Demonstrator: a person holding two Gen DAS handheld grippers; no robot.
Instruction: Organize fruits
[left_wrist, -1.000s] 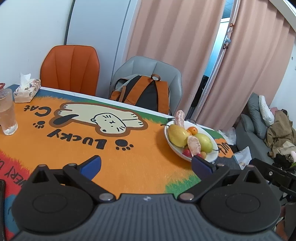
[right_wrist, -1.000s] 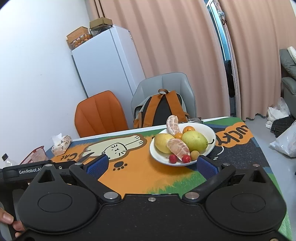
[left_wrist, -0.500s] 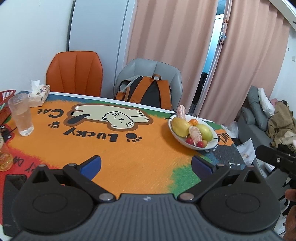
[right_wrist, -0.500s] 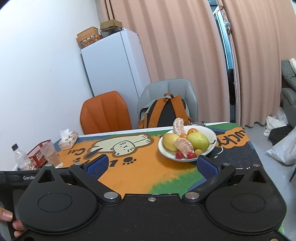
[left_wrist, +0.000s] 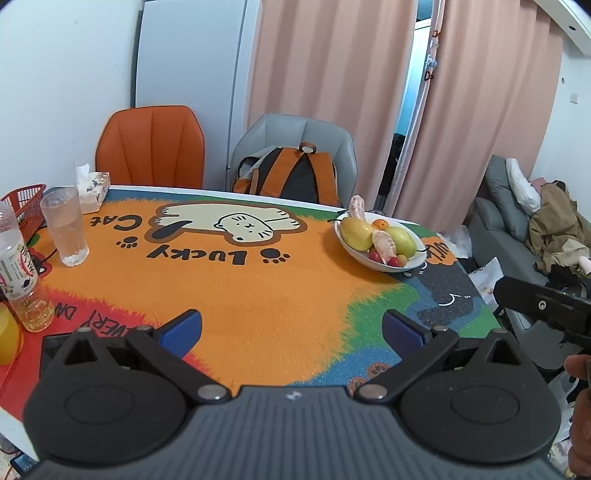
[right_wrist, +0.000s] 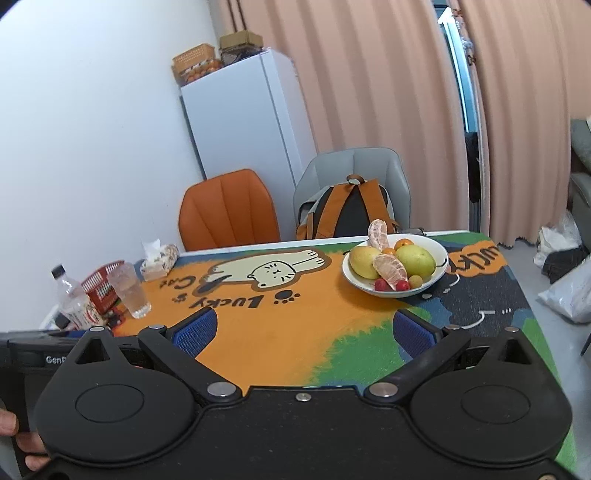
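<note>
**A:** How far along?

**B:** Hard to judge: either nearly finished or not yet begun. All visible fruit heaped in the white bowl (right_wrist: 441, 254), toward the far right of the table (left_wrist: 258, 295). No loose fruit to be seen elsewhere on the cat-printed mat.

**A:** And the grippers?

**B:** Left gripper (left_wrist: 291, 326) spread wide, gripping nothing, hovering over the near edge, well apart from the bowl. Same for the right gripper (right_wrist: 304, 332): blue pads parted, nothing between them, pointed roughly at the bowl.

**A:** Left to do, then?

**B:** Perhaps only tidying inside the bowl, or sorting by kind. Cannot tell from the task alone.

**A:** What sort of pile?

**B:** Mixed:
- Two smooth, waxy pears: a yellow pear (right_wrist: 364, 262) and a greenish pear (right_wrist: 415, 260), both rounded and firm-looking.
- Between them a peeled tangerine half (right_wrist: 389, 267), soft and pithy, probably easy to crush.
- Another peeled piece (right_wrist: 378, 234), propped upright at the back rim.
- A small glossy orange (right_wrist: 402, 243) behind.
- Red cherries (right_wrist: 380, 285) and a small tan fruit (right_wrist: 415, 281) in front, likely to roll.

**A:** The bowl itself?

**B:** Shallow, glazed, seemingly ceramic. Underneath, a fuzzy, carpet-like mat, probably good against sliding.

**A:** Anything else nearby?

**B:** Far left: a clear ribbed glass (left_wrist: 66, 225), a plastic bottle (left_wrist: 16, 273), a red mesh basket (left_wrist: 22, 195) and a tissue box (left_wrist: 92, 186), all well apart from the fruit.
</note>
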